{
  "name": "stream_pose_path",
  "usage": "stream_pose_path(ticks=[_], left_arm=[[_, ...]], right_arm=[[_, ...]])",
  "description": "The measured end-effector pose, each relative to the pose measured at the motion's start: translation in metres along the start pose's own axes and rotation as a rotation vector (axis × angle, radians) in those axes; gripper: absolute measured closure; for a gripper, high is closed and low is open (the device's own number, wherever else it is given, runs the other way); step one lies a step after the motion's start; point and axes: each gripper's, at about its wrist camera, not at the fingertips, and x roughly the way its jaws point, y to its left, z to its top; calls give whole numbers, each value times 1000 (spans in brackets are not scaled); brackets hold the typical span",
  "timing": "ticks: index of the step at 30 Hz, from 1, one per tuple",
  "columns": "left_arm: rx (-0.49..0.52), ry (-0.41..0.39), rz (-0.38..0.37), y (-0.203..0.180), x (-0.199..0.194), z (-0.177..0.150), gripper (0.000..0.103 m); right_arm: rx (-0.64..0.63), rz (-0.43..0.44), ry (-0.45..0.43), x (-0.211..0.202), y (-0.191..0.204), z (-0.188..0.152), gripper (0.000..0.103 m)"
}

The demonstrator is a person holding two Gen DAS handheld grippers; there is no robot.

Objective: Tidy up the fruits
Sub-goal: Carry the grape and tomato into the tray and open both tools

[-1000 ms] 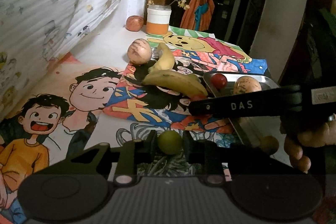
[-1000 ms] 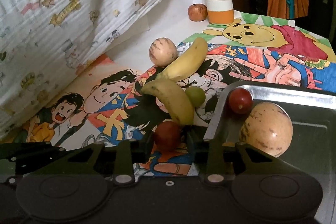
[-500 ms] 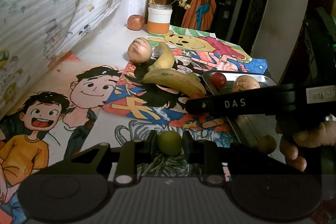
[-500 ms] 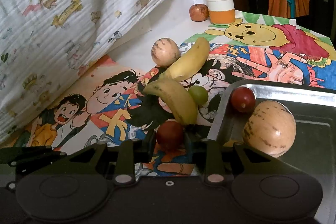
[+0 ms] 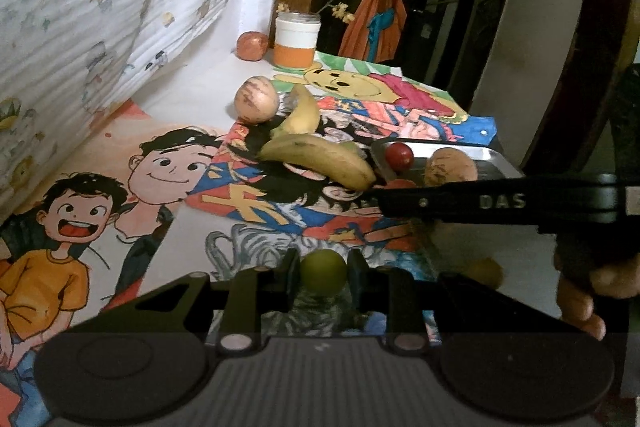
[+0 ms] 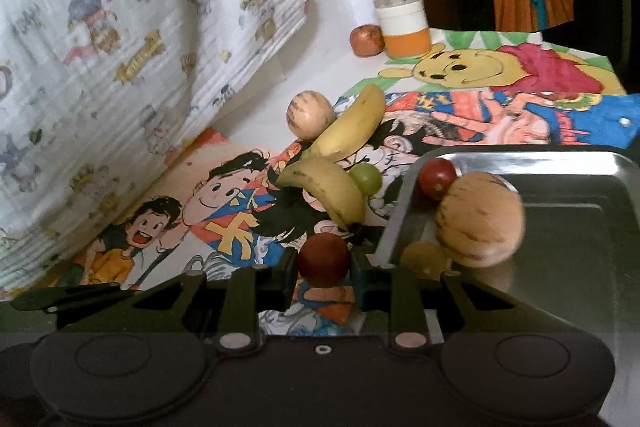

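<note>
Two grippers: I hold both loaded, level, short of the metal tray point(image 6: 520, 163).
Left gripper point(image 5: 323, 273): clamped on green grape point(image 5: 323, 271), near the mat's edge.
Right gripper point(image 6: 324, 261): clamped on red grape point(image 6: 323, 259), just left of the tray.
Handling: likely light, soft, slippery; grip across the middle, gently.

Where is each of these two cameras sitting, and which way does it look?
Left wrist: on the left gripper, facing along its fingers, which pinch a green grape; the right gripper's arm and hand cross the view.
Right wrist: on the right gripper, whose fingers pinch a red grape, beside the tray.
Shared: bananas, tray.
</note>
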Motion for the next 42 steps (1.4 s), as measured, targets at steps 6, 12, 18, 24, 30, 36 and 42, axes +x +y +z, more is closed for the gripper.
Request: stream_pose_path(ticks=[6, 12, 18, 24, 30, 36, 42], left_arm=[[19, -14, -37, -19, -9, 0, 74], [51, -13, -91, -44, -15, -5, 74], [77, 13, -137, -67, -13, -17, 74], [108, 21, -157, -86, -15, -23, 74], [123, 36, -156, -94, -14, -27, 74], [132, 52, -168, -98, -17, -30, 74], [135, 69, -168, -100, -16, -34, 74]], right_arm=[[35, -25, -56, -41, -14, -9, 73], [45, -62, -84, -81, -27, -27, 73], [50, -114, -73, -111, -42, -50, 73], [43, -145, -60, -130, -50, -74, 73], [15, -156, -50, -139, -48, -91, 73], [-21, -155, -36, -143, -45, -104, 73], [-28, -161, -34, -144, -43, -110, 73]])
